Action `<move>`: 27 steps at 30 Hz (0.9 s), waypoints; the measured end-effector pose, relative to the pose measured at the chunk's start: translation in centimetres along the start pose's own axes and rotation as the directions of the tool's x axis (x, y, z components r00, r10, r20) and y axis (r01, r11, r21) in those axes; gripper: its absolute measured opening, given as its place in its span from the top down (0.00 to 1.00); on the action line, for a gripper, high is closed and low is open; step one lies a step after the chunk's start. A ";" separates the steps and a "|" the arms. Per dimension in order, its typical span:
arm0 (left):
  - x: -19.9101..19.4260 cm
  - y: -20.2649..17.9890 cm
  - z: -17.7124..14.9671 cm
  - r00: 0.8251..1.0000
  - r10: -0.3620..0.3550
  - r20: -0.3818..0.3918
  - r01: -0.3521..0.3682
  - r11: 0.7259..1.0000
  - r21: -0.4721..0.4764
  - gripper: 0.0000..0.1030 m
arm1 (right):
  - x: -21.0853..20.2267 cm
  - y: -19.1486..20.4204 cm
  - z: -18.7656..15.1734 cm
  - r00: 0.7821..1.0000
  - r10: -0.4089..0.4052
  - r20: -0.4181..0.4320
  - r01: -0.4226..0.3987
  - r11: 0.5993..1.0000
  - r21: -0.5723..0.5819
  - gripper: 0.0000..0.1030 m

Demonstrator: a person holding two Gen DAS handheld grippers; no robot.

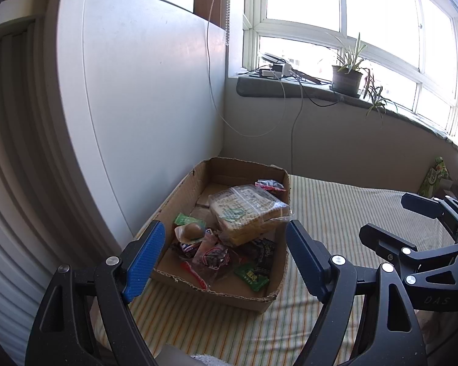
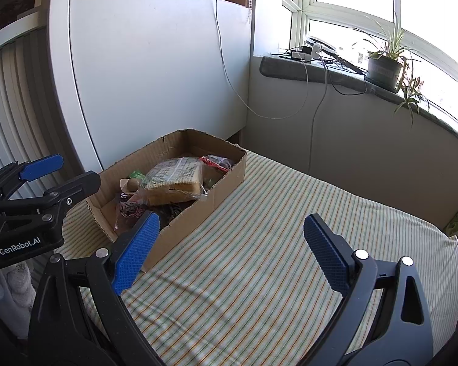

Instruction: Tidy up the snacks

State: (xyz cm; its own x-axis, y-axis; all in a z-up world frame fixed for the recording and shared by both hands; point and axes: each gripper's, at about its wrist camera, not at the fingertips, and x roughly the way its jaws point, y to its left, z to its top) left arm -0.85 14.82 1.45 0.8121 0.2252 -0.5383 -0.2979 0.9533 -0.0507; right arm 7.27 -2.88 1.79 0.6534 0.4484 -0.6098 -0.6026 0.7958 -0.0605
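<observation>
Left wrist view: a shallow brown cardboard box with torn edges is seen on a striped cloth-covered surface, set close to a white panel.
Box contents: a clear-wrapped block of sliced bread, small green sachets, a round brown wrapped sweet and dark and red wrappers are heaped inside.
Left gripper: its blue-padded jaws are spread wide, nothing is held, and the box is framed between them.
Right wrist view: the same box is seen to the left; the striped cloth ahead is bare of snacks.
Right gripper: it is released and empty, held over the cloth beside the box.
Task state: every visible snack is judged to be in the box already.
Risk: the bread could be crushed by a hard squeeze; the slippery sachets could be dropped from a shallow pinch.
Risk: the light box could be shoved along the cloth if a finger catches its torn rim.
</observation>
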 end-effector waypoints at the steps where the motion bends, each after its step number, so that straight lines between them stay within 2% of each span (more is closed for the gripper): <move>1: 0.0 0.0 0.0 1.000 0.000 -0.001 0.000 1.000 0.001 0.21 | 0.0 0.0 0.0 1.000 0.000 -0.001 0.000 1.000 0.001 0.05; 27: 0.1 -0.2 -0.2 1.000 0.000 -0.005 0.000 1.000 0.002 0.21 | 0.1 -0.5 -0.6 1.000 -0.005 -0.009 0.005 1.000 0.012 0.05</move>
State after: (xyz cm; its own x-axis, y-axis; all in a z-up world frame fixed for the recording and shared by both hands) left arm -0.80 14.60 1.17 0.8097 0.2240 -0.5424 -0.2969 0.9536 -0.0494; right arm 7.41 -3.46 1.30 0.6524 0.4412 -0.6163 -0.5938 0.8028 -0.0539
